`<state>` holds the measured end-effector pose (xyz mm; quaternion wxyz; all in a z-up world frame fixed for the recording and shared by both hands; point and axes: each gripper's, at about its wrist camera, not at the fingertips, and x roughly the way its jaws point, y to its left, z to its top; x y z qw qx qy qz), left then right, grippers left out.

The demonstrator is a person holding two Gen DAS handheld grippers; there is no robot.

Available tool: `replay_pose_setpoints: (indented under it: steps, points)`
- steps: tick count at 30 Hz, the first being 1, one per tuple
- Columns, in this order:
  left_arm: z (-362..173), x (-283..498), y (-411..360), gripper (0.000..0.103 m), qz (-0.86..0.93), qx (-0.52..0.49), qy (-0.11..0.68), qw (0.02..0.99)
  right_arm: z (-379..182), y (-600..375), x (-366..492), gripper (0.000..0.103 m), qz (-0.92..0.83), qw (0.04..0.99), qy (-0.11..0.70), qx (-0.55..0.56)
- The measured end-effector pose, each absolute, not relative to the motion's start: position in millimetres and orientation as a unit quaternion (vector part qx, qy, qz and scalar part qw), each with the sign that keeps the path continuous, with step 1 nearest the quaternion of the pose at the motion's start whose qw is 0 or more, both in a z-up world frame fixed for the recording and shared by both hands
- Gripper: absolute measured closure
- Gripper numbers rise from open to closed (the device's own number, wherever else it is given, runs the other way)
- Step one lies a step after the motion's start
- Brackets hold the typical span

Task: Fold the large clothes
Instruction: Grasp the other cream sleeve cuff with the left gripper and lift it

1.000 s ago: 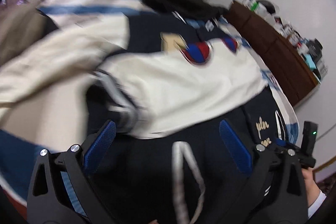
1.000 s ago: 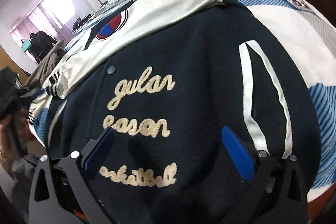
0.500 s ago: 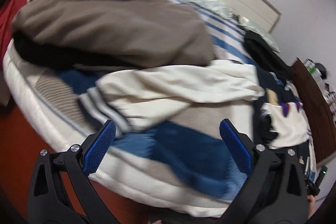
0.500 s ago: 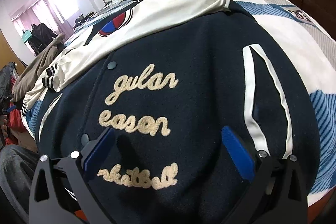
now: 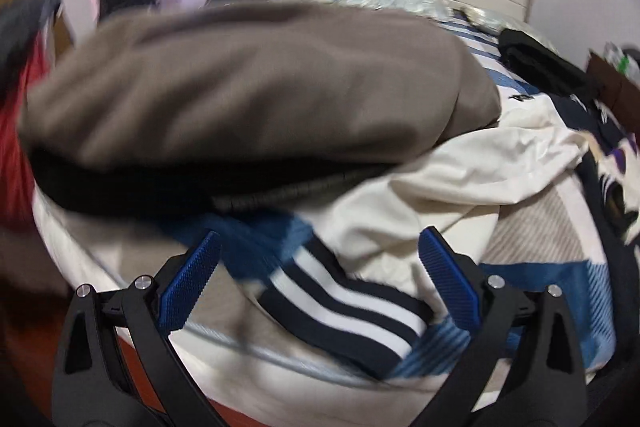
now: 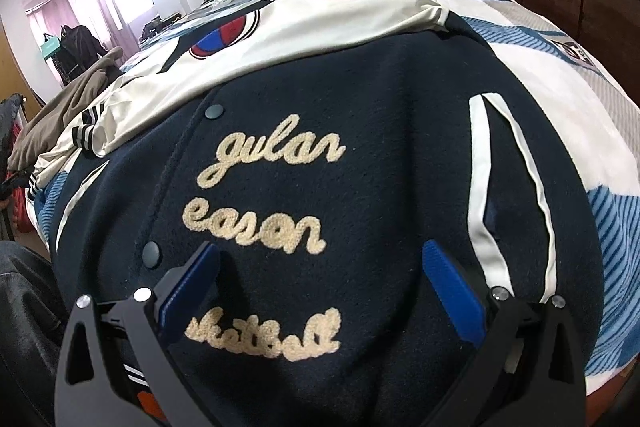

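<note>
Between left tongs (image 5: 320, 259) (spread): striped cuff (image 5: 352, 311)

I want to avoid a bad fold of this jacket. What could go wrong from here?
1. The left gripper is open over the striped cuff, close to the bed edge; the cream sleeve may slip off.
2. The brown garment lies on the sleeve, so pulling may drag it.
3. The right gripper is open on the navy jacket front and grips nothing, so the body may shift.
</note>
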<state>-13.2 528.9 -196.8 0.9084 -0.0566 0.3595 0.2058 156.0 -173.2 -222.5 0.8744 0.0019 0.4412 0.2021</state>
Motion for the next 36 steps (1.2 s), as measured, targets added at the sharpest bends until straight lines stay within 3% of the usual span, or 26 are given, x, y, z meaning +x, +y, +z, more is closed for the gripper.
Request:
replay_pose_setpoints:
  steps: [14,16,17,19,21,27,36]
  points:
    - [-243,34,537,0.009,0.044,-0.059,0.484,0.872,-224,-170,155,0.004,0.198,0.879,0.433,-0.015]
    - [-245,34,534,0.033,0.052,-0.057,0.491,0.868,-224,-169,154,0.004,0.198,0.88,0.432,-0.016]
    - [-243,35,534,0.039,0.059,-0.06,0.49,0.868,-224,-169,154,0.004,0.198,0.88,0.431,-0.016]
    - [-234,30,536,0.068,0.068,-0.081,0.483,0.869,-224,-169,154,0.004,0.197,0.881,0.43,-0.017]
    - [-221,24,531,0.087,0.051,-0.1,0.477,0.872,-223,-169,154,0.004,0.196,0.882,0.429,-0.017]
    - [-181,22,495,0.092,0.04,-0.077,0.475,0.875,-223,-170,154,0.004,0.196,0.881,0.43,-0.012]
    - [-60,57,430,0.092,0.007,-0.103,0.397,0.912,-221,-178,151,0.004,0.215,0.878,0.427,0.003]
